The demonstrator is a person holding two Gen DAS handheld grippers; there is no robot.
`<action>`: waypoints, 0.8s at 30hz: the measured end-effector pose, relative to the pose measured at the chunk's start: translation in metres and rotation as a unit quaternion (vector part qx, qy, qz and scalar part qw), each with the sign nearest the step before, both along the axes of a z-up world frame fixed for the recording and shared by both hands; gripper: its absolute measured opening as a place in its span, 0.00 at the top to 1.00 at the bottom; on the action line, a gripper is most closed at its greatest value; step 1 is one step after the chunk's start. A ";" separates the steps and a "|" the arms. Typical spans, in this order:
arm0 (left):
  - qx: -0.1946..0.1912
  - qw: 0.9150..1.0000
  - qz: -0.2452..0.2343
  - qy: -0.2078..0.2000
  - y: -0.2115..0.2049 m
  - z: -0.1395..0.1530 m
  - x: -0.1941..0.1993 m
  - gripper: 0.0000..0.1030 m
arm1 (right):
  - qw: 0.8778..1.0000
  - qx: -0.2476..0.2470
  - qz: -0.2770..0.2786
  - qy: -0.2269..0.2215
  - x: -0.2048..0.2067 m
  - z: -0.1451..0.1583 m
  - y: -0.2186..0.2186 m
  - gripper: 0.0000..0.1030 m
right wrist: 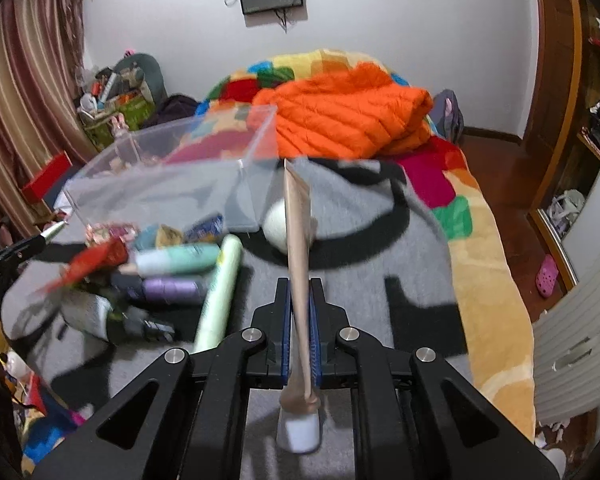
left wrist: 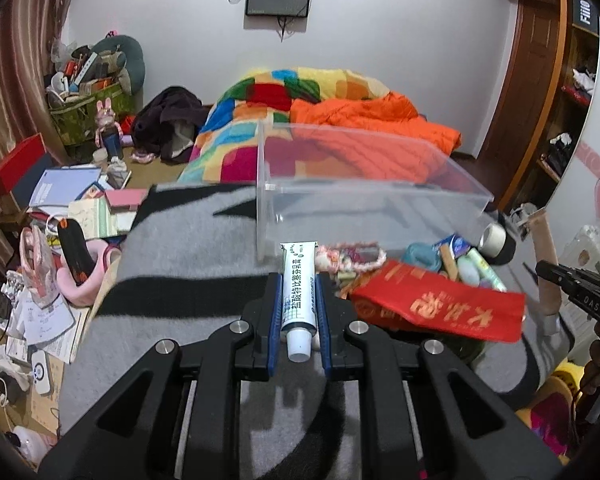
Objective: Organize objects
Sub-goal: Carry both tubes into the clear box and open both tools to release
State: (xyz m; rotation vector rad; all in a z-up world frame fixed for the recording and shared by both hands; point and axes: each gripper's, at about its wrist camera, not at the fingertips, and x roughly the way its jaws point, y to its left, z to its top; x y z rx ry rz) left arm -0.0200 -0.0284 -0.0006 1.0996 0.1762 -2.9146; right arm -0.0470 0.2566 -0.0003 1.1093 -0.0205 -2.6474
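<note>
A: What is gripped by the tongs, and how does it lie?

B: A white tube (left wrist: 298,300) is clamped in the left tongs (left wrist: 298,276); its long axis runs along the fingers, cap toward the camera, crimped tail toward the clear box (left wrist: 380,196) just ahead on the bed. A tan tube (right wrist: 298,264) is clamped in the right tongs (right wrist: 300,284), likewise cap back, tail forward.

A: Which hand is judged nearer the box?

B: The left; from the right tongs the box is seen ahead and to the left; a pile of toiletries (right wrist: 168,272) lies between.
</note>
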 end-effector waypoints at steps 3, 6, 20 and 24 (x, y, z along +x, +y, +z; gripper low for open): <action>0.000 1.000 -0.002 0.017 0.001 0.010 -0.002 0.85 | 1.000 -0.011 0.006 0.024 -0.005 0.020 -0.003 0.93; 0.002 1.000 -0.007 0.029 0.002 0.019 -0.006 0.85 | 0.999 -0.015 0.012 0.050 -0.012 0.040 -0.008 0.93; 0.013 0.999 -0.017 0.028 -0.008 0.039 -0.058 0.85 | 0.991 -0.017 0.060 0.117 -0.052 0.100 -0.056 0.93; 0.002 1.000 -0.019 0.013 -0.008 0.036 -0.080 0.85 | 0.992 0.019 0.075 0.104 -0.075 0.089 -0.084 0.93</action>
